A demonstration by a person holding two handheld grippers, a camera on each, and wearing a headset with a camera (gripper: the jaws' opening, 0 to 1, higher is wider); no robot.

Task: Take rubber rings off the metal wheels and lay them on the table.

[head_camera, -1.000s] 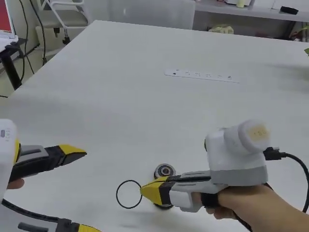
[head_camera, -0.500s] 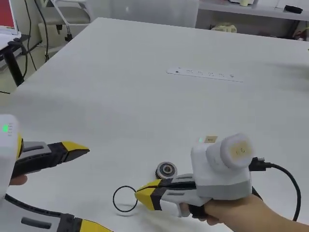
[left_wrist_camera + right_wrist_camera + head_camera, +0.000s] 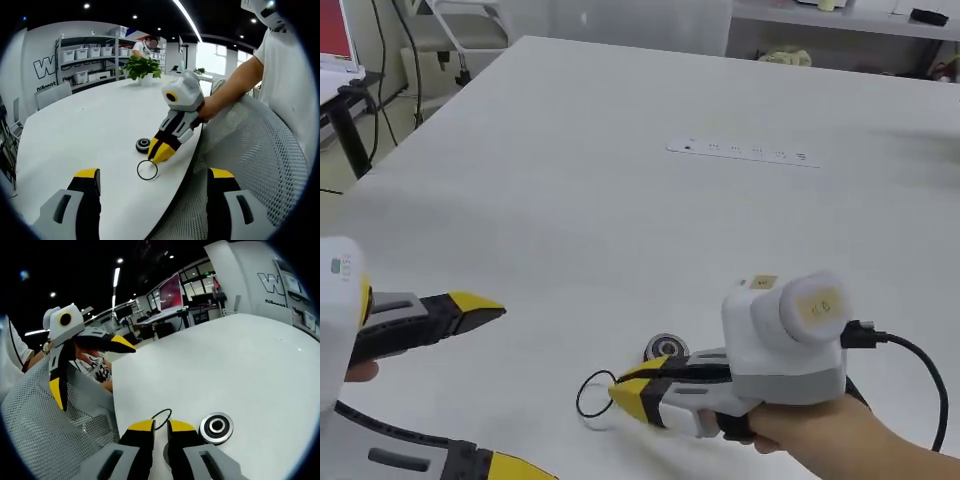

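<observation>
R gripper (image 3: 623, 392), lower centre: jaws pressed together, pinching rubber ring (image 3: 588, 398) by its edge. Beside it, metal wheel (image 3: 665, 348) on bench (image 3: 620, 200). L gripper (image 3: 525, 393), lower left: jaws spread, empty.

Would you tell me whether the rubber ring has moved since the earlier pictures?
Yes: in the head view the rubber ring has shifted right, closer to the metal wheel.
</observation>
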